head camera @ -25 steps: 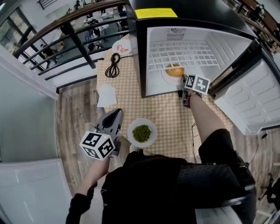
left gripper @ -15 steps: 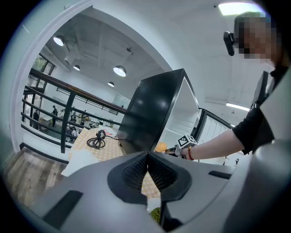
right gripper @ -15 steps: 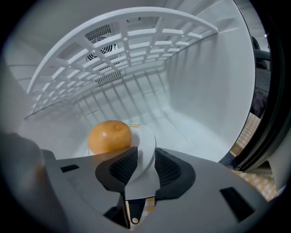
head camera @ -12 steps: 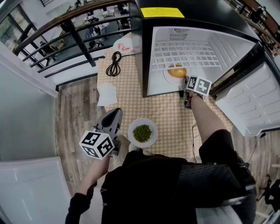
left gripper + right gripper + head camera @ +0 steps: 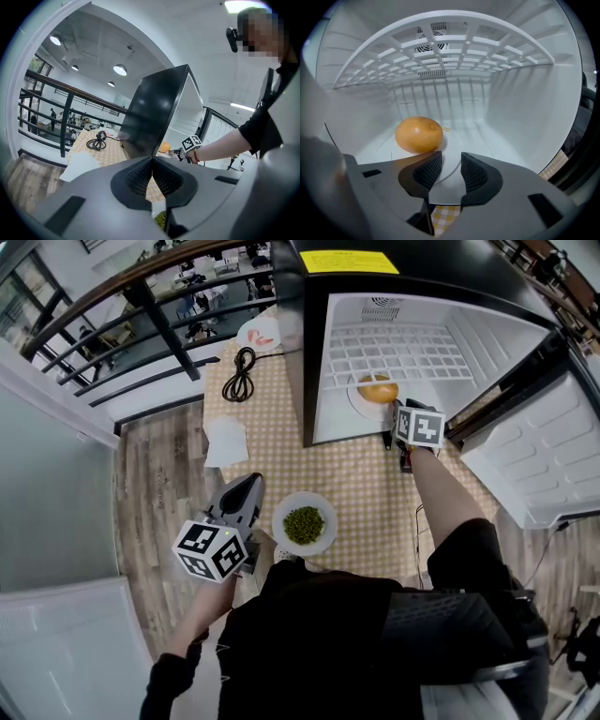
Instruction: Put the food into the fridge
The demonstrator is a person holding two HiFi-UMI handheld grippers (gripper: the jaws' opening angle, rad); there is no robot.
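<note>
Yellow tablecloth [image 5: 361, 488] under fridge [image 5: 469, 338]; wood floor [image 5: 155, 493]

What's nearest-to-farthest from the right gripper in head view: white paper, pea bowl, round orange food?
1. Round orange food, just ahead, inside the fridge.
2. Pea bowl, on the table, lower left in view.
3. White paper, far left table edge.

**Clearance at the open fridge**

The door [image 5: 548, 460] is swung wide right, leaving the mouth of the fridge [image 5: 292, 334] open. Under the shelf [image 5: 394, 352], a bun [image 5: 419, 134] takes the floor's left half; the right half is bare. The bowl [image 5: 304, 525] sits near, well apart.
</note>
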